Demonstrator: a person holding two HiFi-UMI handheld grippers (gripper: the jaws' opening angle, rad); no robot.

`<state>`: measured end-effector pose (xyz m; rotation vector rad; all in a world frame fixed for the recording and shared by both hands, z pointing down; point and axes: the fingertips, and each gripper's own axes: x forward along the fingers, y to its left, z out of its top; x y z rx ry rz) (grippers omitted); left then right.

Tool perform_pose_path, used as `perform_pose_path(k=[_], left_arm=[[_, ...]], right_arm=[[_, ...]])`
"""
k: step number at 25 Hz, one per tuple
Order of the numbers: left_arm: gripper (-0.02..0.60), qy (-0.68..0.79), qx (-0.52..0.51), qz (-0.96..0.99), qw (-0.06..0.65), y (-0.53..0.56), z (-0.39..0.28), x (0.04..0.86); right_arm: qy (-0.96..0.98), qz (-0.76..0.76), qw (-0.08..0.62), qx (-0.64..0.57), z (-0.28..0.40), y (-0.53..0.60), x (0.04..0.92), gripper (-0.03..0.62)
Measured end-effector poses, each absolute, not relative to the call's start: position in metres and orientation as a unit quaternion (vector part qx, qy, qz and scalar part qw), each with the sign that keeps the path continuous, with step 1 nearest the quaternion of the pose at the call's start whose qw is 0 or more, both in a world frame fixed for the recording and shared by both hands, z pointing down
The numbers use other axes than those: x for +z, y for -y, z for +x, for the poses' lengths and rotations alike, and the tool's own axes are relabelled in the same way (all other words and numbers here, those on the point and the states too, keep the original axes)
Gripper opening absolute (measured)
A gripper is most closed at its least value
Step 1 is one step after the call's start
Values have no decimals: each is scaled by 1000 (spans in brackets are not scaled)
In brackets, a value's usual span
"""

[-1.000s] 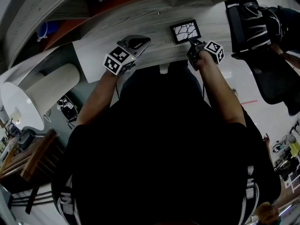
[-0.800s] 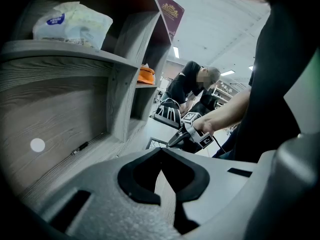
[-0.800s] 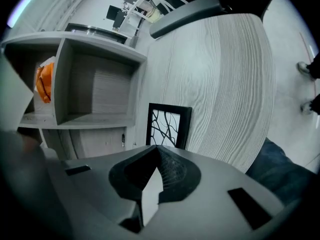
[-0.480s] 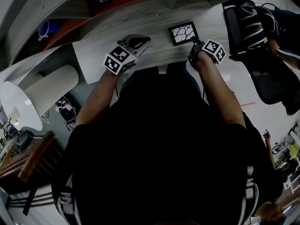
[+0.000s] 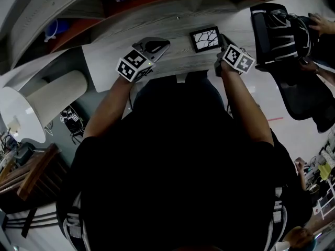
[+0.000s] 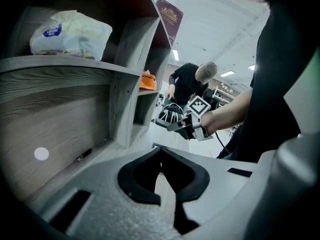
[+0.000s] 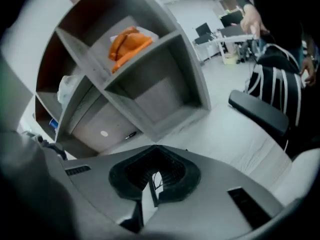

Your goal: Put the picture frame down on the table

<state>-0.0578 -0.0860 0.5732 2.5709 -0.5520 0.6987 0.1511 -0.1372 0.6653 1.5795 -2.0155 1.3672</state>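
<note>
Left tongs (image 5: 165, 44) and right tongs (image 5: 221, 37) both closed

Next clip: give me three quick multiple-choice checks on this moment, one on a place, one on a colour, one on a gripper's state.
1. The picture frame is:
A at the left gripper's tips
B at the right gripper's tips
C inside the shelf
2. The bundle in the shelf's upper compartment is:
A blue
B green
C orange
3. The right gripper's jaws are:
A wide apart
B shut on nothing
C shut on the picture frame's edge

Key:
1 B, the head view shows the frame against the right gripper, apart from the left gripper.
2 C, the right gripper view shows it orange.
3 C, a thin patterned edge sits pinched between the closed jaws.
</note>
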Motion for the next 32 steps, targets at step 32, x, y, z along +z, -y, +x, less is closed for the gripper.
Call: perform_pose_path(k=[32], left_arm=[[17, 250, 208, 933, 153, 118, -68, 499]], right_arm=[[833, 503, 143, 181, 118, 171, 487, 8]])
